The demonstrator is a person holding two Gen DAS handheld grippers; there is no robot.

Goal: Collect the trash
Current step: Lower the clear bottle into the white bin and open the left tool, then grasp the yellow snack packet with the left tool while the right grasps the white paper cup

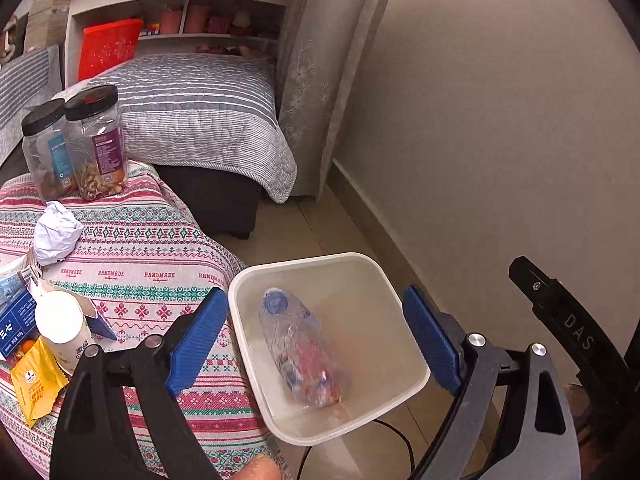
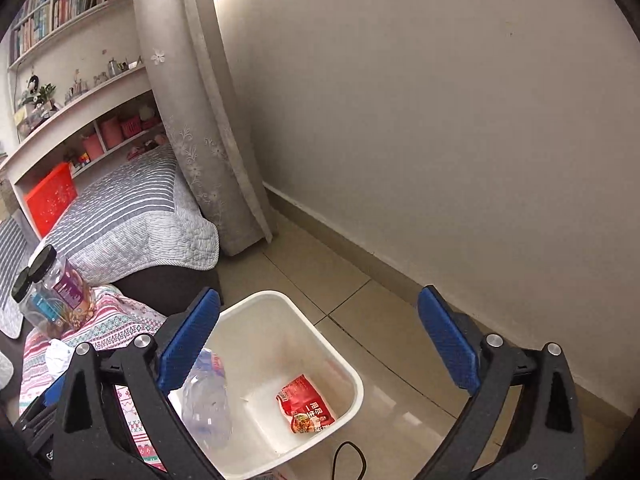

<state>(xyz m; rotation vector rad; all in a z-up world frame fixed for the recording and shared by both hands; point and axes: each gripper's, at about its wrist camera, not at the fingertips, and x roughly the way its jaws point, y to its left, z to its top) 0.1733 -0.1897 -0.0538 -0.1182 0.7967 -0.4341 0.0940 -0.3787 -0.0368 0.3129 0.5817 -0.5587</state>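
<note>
While both grippers hang over the bin with nothing held, the next trash is on the table:
paper ball [image 1: 56, 234]: crumpled white sheet on the patterned tablecloth [image 1: 152, 248], near the jars. Should be very light, soft and crushable; pinch across the middle, it'll give and hold.
yellow wrapper [image 1: 36, 384]: thin crinkly foil at the table's near-left edge. Likely slippery and flat; take the raised edge, not the face.
white cup [image 1: 64, 328]: smooth, rounded, lying beside the wrapper; can't tell if it's empty.
blue carton [image 1: 14, 316]: stiff card, partly cut off by the frame.
plastic bottle [image 1: 300, 344]: clear, crushed, blue cap, already in the bin.
red packet [image 2: 306, 404]: glossy film, flat on the bin floor.
bin [image 1: 384, 276]: white, squarish, smooth plastic, on the tile floor just beside the table.
left gripper [image 1: 320, 336]: blue ribbed pads wide apart, empty.
right gripper [image 2: 320, 344]: same, spread and empty.
jars [image 1: 76, 144]: two clear plastic, black lids, snacks inside; probably not trash.
</note>
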